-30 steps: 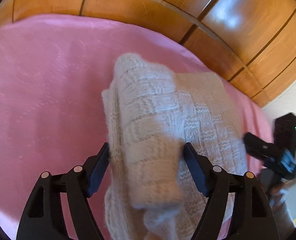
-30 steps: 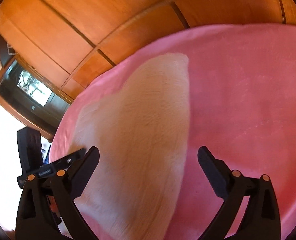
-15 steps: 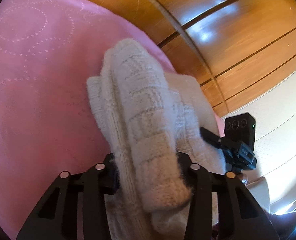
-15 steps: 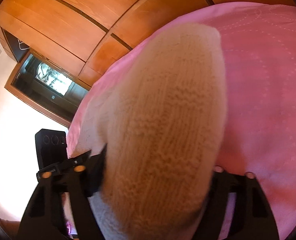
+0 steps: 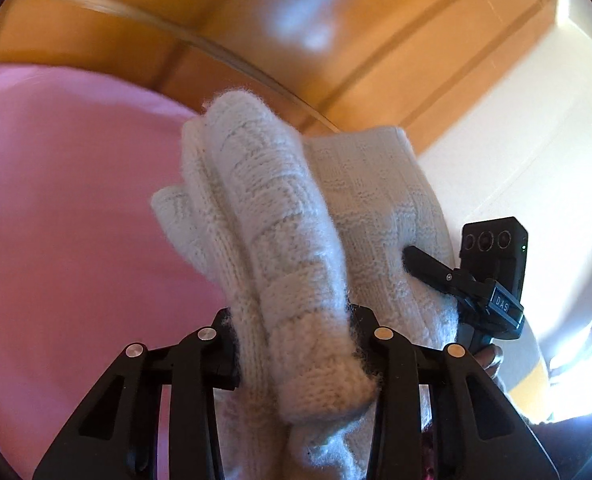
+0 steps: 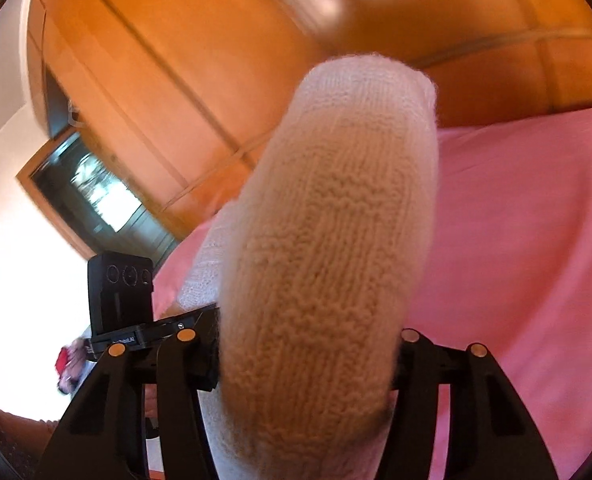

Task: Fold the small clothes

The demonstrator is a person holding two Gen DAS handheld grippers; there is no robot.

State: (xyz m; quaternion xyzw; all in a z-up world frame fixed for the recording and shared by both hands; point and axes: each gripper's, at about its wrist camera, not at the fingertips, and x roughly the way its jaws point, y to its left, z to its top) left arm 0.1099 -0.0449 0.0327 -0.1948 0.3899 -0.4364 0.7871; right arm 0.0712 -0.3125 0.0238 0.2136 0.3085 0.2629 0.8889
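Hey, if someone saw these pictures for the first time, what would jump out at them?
A fluffy white knit fills the middle of both views, clamped in the left tongs and the right tongs, which have just been closing on it. Behind lie a pink bedspread and glossy orange wood panels.
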